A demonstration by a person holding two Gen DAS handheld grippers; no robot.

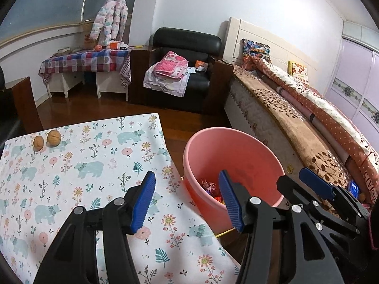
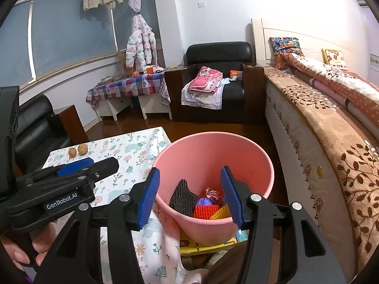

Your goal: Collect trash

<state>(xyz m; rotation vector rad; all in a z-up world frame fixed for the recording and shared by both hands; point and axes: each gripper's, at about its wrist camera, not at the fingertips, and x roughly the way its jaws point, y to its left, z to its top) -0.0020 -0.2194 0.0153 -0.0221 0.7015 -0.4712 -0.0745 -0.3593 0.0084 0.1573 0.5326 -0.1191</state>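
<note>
A pink bucket (image 1: 251, 151) stands on the floor beside the table and also shows in the right wrist view (image 2: 201, 151). It holds trash: a black ridged piece (image 2: 183, 197), an orange piece (image 2: 205, 211), a yellow piece (image 2: 221, 213) and a crumpled wrapper (image 2: 212, 194). My left gripper (image 1: 187, 203) is open and empty over the table's edge beside the bucket. My right gripper (image 2: 190, 198) is open and empty above the bucket. Two walnuts (image 1: 47, 139) lie at the table's far left corner, also in the right wrist view (image 2: 78, 151).
The table has a floral bear tablecloth (image 1: 99, 165). A bed (image 1: 296, 118) runs along the right. A black armchair (image 1: 184, 71) with pink cloth and a checked side table (image 1: 85, 61) stand at the back. Another black chair (image 2: 35, 123) is at left.
</note>
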